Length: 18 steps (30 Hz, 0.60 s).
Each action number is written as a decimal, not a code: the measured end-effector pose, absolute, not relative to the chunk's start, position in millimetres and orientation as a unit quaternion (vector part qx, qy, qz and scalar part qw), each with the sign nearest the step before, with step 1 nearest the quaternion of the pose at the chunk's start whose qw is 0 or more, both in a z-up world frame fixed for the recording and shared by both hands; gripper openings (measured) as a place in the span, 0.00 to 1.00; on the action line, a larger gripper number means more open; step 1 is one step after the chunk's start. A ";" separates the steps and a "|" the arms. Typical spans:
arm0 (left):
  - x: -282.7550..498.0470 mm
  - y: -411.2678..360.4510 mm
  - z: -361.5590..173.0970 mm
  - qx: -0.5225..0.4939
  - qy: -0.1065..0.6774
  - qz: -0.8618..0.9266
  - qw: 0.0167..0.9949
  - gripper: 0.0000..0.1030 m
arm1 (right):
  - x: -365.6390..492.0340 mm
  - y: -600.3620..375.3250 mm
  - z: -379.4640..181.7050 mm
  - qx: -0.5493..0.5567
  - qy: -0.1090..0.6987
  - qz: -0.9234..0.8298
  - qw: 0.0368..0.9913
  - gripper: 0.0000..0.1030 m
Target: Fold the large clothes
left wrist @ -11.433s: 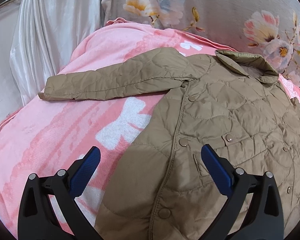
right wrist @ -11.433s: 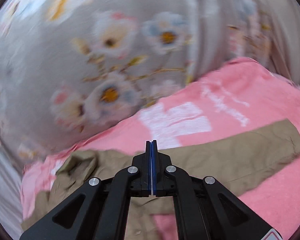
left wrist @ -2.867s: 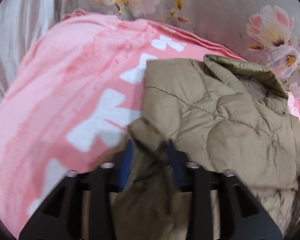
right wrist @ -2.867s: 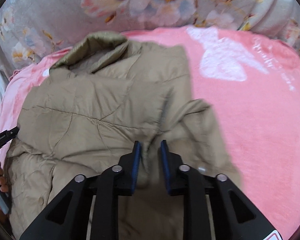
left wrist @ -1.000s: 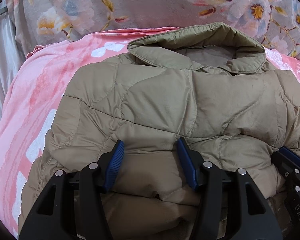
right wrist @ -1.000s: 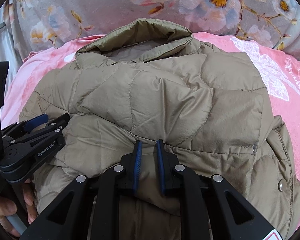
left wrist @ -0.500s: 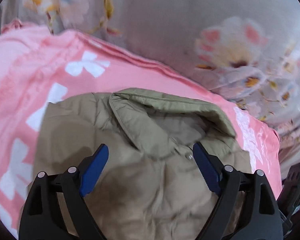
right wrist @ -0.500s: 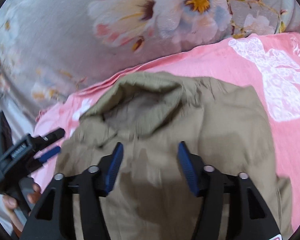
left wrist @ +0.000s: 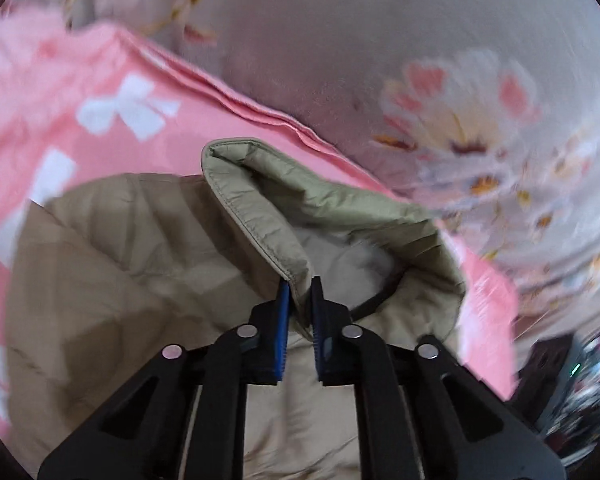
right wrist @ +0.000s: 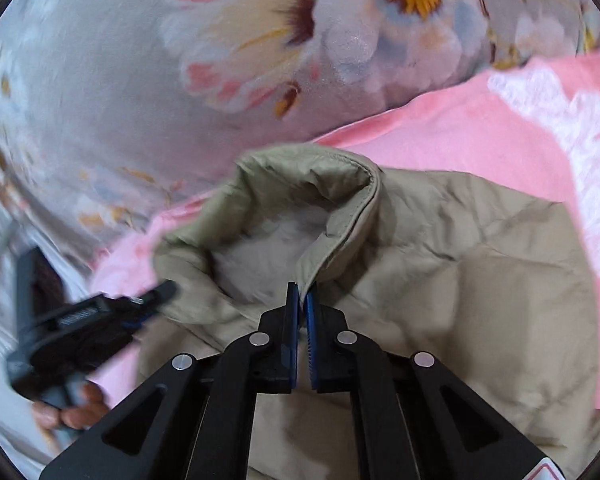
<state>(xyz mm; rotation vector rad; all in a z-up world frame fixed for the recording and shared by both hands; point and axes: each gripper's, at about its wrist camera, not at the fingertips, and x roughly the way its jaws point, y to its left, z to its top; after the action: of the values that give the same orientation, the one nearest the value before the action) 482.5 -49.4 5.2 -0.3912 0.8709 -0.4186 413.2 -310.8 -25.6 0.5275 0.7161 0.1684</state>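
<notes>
Left gripper (left wrist: pixel 299 292) is pinched down narrow on the left edge of the collar (left wrist: pixel 260 216), blue pads nearly touching with just the fabric between them. That collar belongs to the tan quilted jacket (left wrist: pixel 112 264), which sits bundled up on the pink blanket (left wrist: pixel 60 92), with the floral sheet (left wrist: pixel 440 60) behind it. Moving across, the right gripper (right wrist: pixel 302 300) is clamped just as narrow on the other collar edge (right wrist: pixel 340 236), and in that view the left tool shows off to the side, its tip at the far side of the collar.

So my guess is we're at the tidy-the-collar stage, body mostly folded already. Next move probably wants both hands going together, evenly, so the puffy bundle doesn't spring open. Views are pretty blurry though, so can't tell more.
</notes>
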 end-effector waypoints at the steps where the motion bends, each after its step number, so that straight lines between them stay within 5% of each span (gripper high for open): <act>1: 479.2 -49.8 -1.1 -0.163 0.418 -0.187 0.874 0.07 | 412.9 -307.7 -29.8 0.229 0.355 0.068 0.904 0.04; 7: 484.7 -53.2 -50.5 -0.121 0.446 -0.151 0.874 0.07 | 418.4 -302.9 -66.7 0.189 0.396 0.041 0.897 0.02; 18: 479.1 -47.1 -62.5 -0.139 0.424 -0.158 0.881 0.10 | 420.8 -310.2 -88.9 0.208 0.404 0.049 0.890 0.00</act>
<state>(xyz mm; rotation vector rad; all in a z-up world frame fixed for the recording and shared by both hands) 479.1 -47.1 -62.5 -0.2890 0.8823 -0.3294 420.8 -310.2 -88.8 0.4323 0.8384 0.1022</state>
